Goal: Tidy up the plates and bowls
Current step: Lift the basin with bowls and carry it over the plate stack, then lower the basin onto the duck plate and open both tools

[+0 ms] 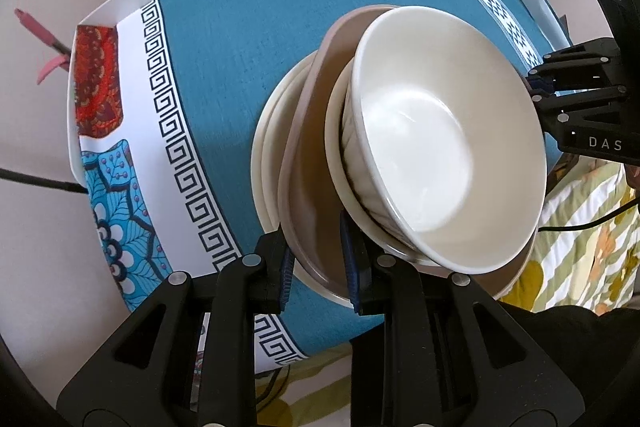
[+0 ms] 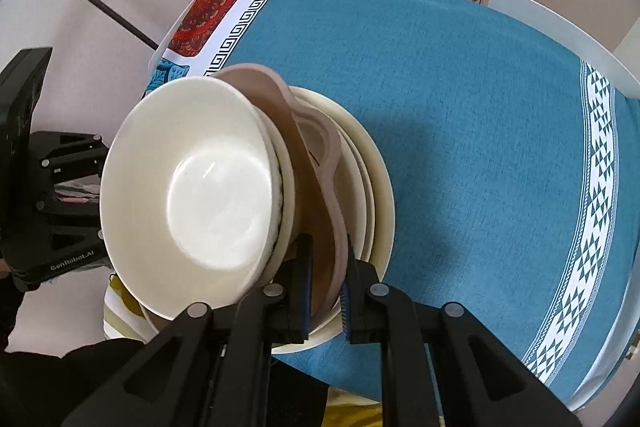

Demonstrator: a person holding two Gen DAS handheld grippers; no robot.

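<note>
The left tongs [image 1: 320,269], black two-finger tongs with blue ribbed pads, point steeply downward. Their jaws are closed on the rim of the taupe rounded plastic tray [image 1: 308,147], one pad outside the rim and the other inside it. The right tongs [image 2: 325,291], of the same black build with blue pads, also point steeply downward and clamp the same tray [image 2: 320,163] at its opposite rim. From the left wrist view, the right tongs' body [image 1: 580,107] shows at the right edge, pads toward the stack; from the right wrist view, the left tongs' body [image 2: 52,203] shows at the left edge.
</note>
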